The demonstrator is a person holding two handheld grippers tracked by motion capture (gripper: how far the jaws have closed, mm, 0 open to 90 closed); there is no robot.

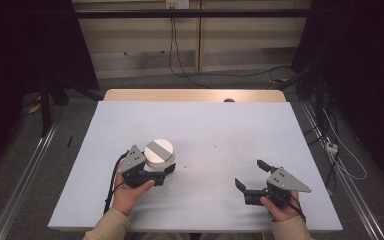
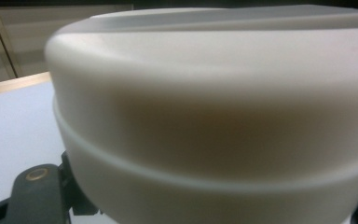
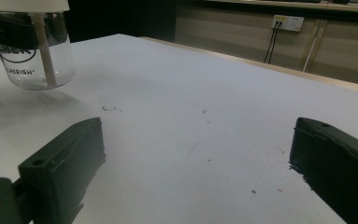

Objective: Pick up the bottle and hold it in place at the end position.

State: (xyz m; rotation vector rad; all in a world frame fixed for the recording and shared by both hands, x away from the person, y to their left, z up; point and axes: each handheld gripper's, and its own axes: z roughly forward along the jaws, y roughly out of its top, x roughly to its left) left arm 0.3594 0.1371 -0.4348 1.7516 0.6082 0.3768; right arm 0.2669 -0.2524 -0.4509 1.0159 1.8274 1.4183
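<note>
Claw-wise, L claw (image 1: 164, 171) is clamped on the clear jar (image 1: 159, 156) w/ white lid (image 2: 214, 84), held just off the desk (image 1: 205, 130) at its left-front. Keep the jar upright and squeeze steady; glass looks slick. R claw (image 1: 250, 175) rests wide, nothing in it; bring it to the lid squarely.

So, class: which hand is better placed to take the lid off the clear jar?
The right: its open claw is free, while the left claw already clamps the white-lidded clear jar.
</note>
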